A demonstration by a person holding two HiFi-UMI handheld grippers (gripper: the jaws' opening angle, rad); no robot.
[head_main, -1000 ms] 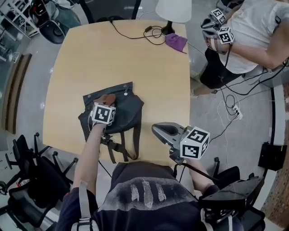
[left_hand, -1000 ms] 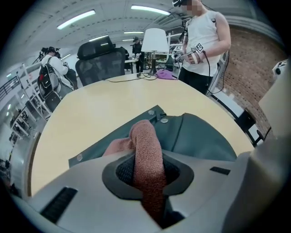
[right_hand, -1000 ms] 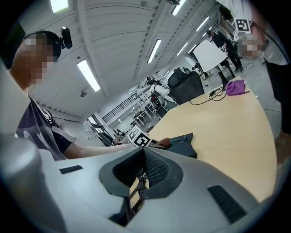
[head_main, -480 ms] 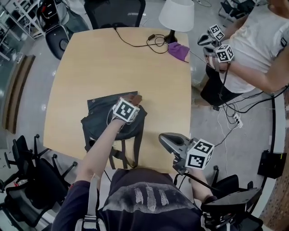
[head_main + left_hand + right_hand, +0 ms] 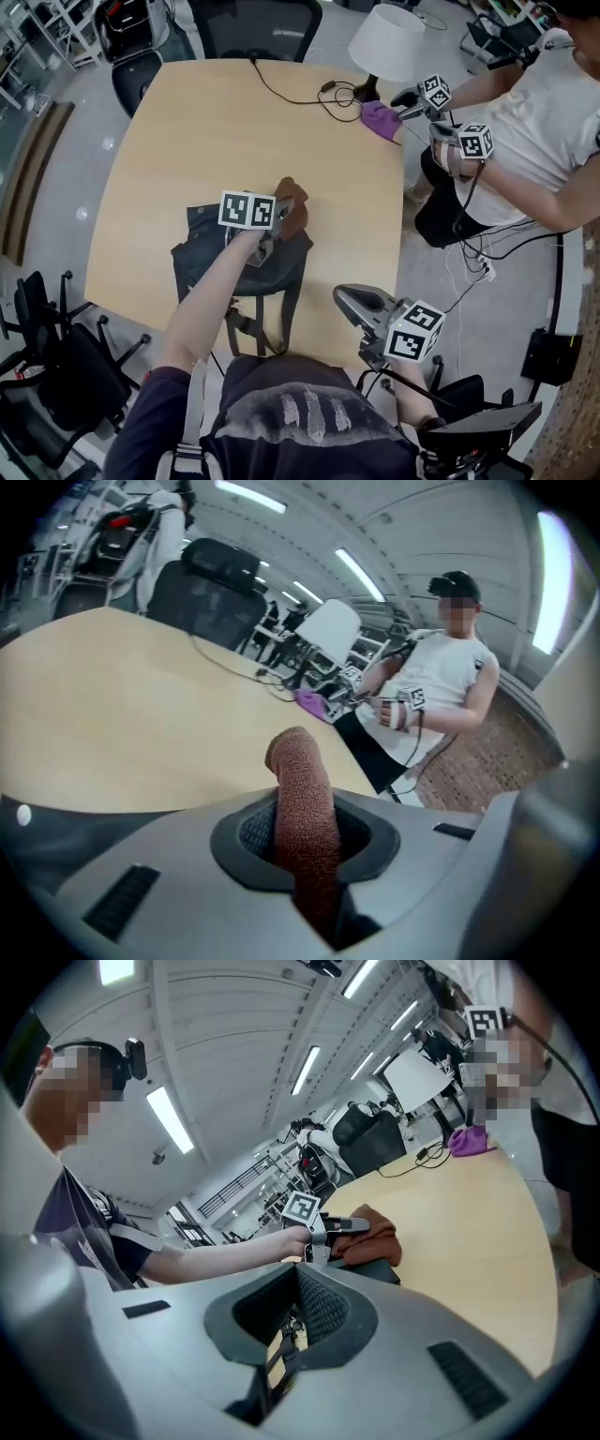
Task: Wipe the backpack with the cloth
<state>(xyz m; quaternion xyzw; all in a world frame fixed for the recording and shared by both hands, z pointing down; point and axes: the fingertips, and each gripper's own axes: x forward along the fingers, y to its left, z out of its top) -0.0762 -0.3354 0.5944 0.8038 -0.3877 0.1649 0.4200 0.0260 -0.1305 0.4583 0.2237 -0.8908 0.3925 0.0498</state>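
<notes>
We're clamping the left gripper (image 5: 284, 214) on the brown cloth (image 5: 295, 195), which is sitting on the far right corner of the dark backpack (image 5: 206, 262) by the middle of the bench's (image 5: 187, 122) near edge. The cloth looks soft and floppy, so a bunched grip suits it. The backpack seems light and limp, so we're guessing it bunches or slides. The right gripper (image 5: 345, 294) is hanging off the near right edge, jaws barely apart and empty, so pinning the straps might help.
</notes>
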